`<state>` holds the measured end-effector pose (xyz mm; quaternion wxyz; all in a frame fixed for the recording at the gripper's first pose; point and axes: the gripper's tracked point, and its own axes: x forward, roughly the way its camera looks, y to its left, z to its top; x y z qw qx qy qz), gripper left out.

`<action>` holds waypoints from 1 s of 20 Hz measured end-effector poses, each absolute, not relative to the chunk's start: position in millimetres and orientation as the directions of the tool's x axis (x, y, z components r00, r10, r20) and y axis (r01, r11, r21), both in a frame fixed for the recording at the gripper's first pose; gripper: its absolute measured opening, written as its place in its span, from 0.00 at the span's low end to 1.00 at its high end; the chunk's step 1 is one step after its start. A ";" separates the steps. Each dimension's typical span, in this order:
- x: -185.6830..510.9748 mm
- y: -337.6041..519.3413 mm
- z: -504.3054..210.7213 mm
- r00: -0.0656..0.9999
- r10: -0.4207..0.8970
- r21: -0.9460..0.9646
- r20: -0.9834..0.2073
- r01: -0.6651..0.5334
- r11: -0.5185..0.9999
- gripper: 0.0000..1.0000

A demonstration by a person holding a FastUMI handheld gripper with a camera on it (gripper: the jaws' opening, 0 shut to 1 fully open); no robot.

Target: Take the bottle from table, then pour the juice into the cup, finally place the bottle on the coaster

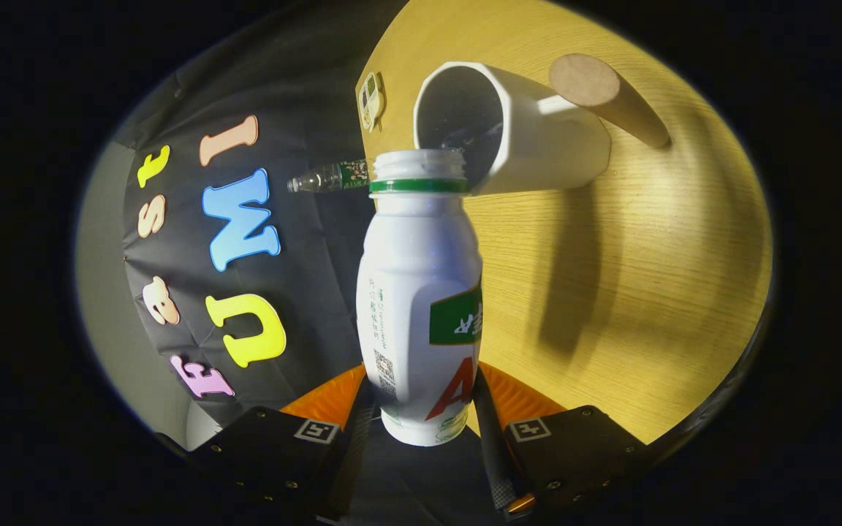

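A white juice bottle with a green neck ring and no cap sits between my fingers, and my gripper is shut on its lower body. The whole view is rolled, so the wooden table stands on its side and the bottle is tipped over. The bottle's open mouth touches the rim of a white cup, which stands on the table just beyond it. The cup's dark inside faces me. Behind the cup is a round brown coaster with a tan side. I cannot make out any juice flowing.
A small clear plastic bottle lies past the table's edge, level with the juice bottle's mouth. A small white and green item sits at the table's far corner. The black booth wall hangs beyond that edge.
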<state>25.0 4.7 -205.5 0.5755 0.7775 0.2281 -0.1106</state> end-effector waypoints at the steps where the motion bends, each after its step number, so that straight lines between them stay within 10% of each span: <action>1: 26.7 5.2 -204.3 0.873 0.227 0.844 -0.431 0.480 -0.240 0.70; 20: 31.3 1.1 -183.2 0.861 0.268 0.784 -0.432 0.505 -0.361 0.70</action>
